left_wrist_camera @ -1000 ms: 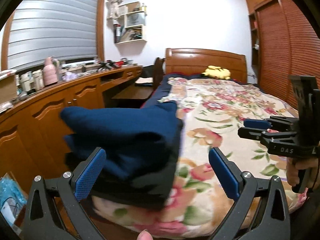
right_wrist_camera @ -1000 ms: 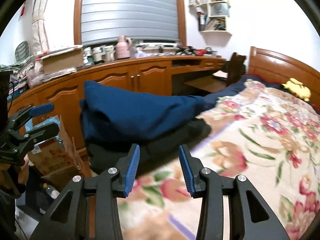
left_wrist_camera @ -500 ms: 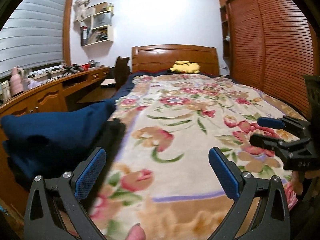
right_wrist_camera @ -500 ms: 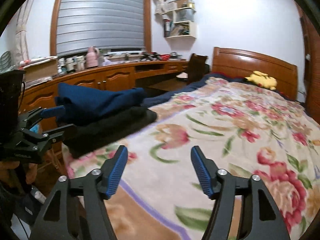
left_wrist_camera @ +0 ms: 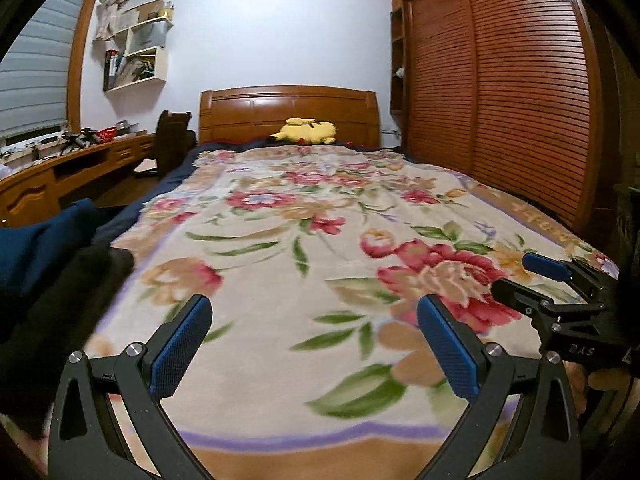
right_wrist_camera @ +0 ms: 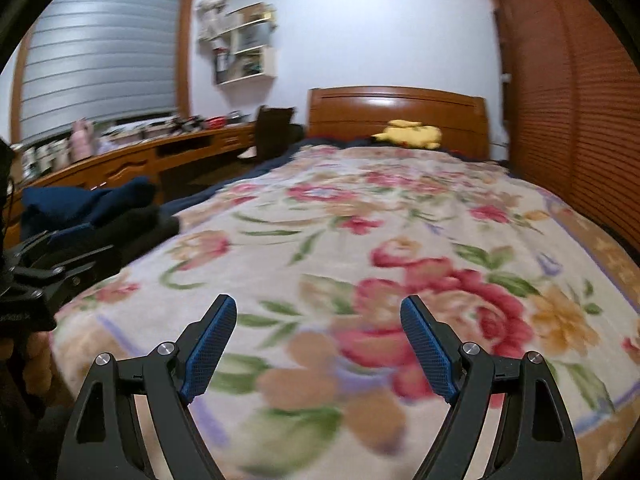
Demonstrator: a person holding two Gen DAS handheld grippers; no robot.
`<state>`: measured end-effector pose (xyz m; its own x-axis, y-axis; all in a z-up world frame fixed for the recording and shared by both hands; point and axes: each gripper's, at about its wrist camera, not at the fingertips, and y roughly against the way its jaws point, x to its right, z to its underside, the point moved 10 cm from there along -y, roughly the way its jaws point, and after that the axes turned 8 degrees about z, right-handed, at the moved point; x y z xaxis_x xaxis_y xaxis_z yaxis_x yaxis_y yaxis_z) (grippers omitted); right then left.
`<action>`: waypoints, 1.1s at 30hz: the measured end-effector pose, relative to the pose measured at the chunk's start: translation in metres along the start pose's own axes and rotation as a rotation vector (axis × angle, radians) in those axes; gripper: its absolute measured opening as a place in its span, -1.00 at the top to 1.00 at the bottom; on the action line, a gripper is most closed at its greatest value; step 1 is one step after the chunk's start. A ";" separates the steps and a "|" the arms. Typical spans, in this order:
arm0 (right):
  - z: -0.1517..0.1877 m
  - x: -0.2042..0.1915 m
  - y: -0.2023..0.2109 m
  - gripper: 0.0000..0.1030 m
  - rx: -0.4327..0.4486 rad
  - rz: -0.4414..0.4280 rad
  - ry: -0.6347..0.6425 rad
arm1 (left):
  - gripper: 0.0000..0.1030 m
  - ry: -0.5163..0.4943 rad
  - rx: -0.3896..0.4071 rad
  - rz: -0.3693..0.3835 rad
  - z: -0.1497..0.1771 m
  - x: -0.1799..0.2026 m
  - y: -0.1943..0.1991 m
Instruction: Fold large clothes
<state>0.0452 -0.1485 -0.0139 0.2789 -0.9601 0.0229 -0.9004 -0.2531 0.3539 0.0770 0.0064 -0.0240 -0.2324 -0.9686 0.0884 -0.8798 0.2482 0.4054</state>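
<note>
Both tools are empty, the left tool point(left_wrist_camera: 314, 344) wide open and the right tool point(right_wrist_camera: 318, 346) opening, over the bed's floral blanket point(left_wrist_camera: 304, 248), probably because the folded clothes point(right_wrist_camera: 96, 210) are stacked aside at its left edge.

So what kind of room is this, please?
A bedroom, most likely: a bed with a wooden headboard fills the middle, a slatted wardrobe lines one side, and a plush toy lies by the headboard.

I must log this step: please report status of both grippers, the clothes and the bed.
Left gripper open, empty. Right gripper opening, nothing between pads. Folded navy garment stacked on black one, bed's left edge. Floral blanket bare; yellow plush far off.
</note>
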 end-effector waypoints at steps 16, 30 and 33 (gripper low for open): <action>0.017 -0.010 0.008 -0.66 0.004 0.087 -0.050 | -0.99 0.003 0.002 -0.017 0.017 0.014 -0.031; 0.026 0.003 0.000 -0.66 0.019 0.086 -0.071 | -0.99 0.014 0.000 -0.030 0.026 0.009 -0.031; 0.026 0.008 0.000 -0.66 0.026 0.083 -0.071 | -0.99 0.013 0.001 -0.033 0.026 0.008 -0.031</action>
<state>0.0383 -0.1592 -0.0384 0.1791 -0.9837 -0.0154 -0.9281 -0.1741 0.3292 0.0914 -0.0087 -0.0592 -0.1976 -0.9764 0.0871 -0.8873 0.2159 0.4074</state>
